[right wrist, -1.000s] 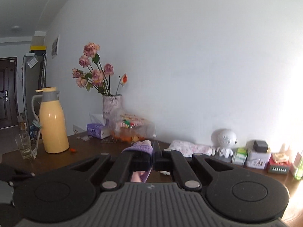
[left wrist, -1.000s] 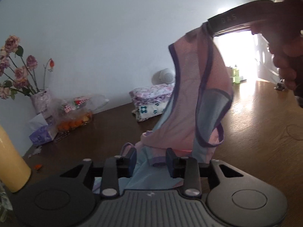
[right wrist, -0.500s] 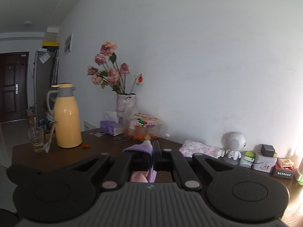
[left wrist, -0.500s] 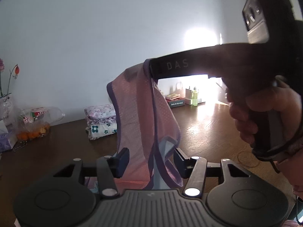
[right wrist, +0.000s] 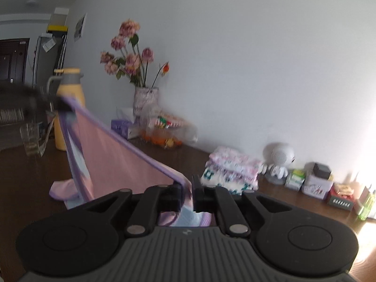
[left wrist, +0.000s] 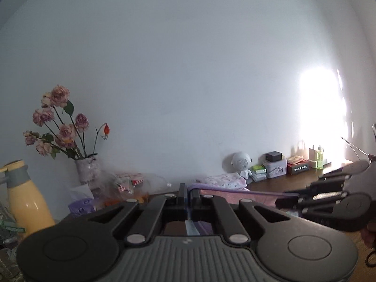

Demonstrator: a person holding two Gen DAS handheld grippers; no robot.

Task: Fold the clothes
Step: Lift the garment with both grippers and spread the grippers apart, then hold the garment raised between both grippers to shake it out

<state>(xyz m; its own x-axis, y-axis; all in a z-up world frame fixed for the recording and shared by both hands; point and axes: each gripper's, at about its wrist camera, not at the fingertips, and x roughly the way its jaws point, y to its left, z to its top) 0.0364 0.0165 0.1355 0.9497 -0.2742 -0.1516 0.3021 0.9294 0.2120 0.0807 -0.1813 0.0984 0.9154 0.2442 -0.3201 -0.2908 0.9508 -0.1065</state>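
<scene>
The jaws of the left gripper (left wrist: 188, 191) are pressed together on one end of the purple band of a pink garment (right wrist: 112, 155). The jaws of the right gripper (right wrist: 190, 185) are clenched on the other end of the same band. Between the two grippers the band is pulled into a straight line, and the pink cloth hangs down from it like a sheet. The lower corner of the garment touches the dark wooden bench (right wrist: 28, 176) and folds there a little. In the left wrist view the right gripper (left wrist: 285, 201) is seen from the side, at the right, with the band running to it.

Behind the garment, near the wall, lies a stack of folded clothes (right wrist: 231, 166) with a flower print. Just beside it to the right stands a small white robot figure (right wrist: 278, 158), and after it a row of small boxes (right wrist: 316, 181) and a green bottle (right wrist: 364, 208).

To the left of the stack there is a clear bag (right wrist: 168, 131) with orange fruit inside, a purple tissue box (right wrist: 122, 128), and a vase (right wrist: 145, 99) with dried pink roses. Further left stand a yellow flask (right wrist: 69, 87) with a grey collar and a glass (right wrist: 29, 137). Strong light comes from the right on the wall.
</scene>
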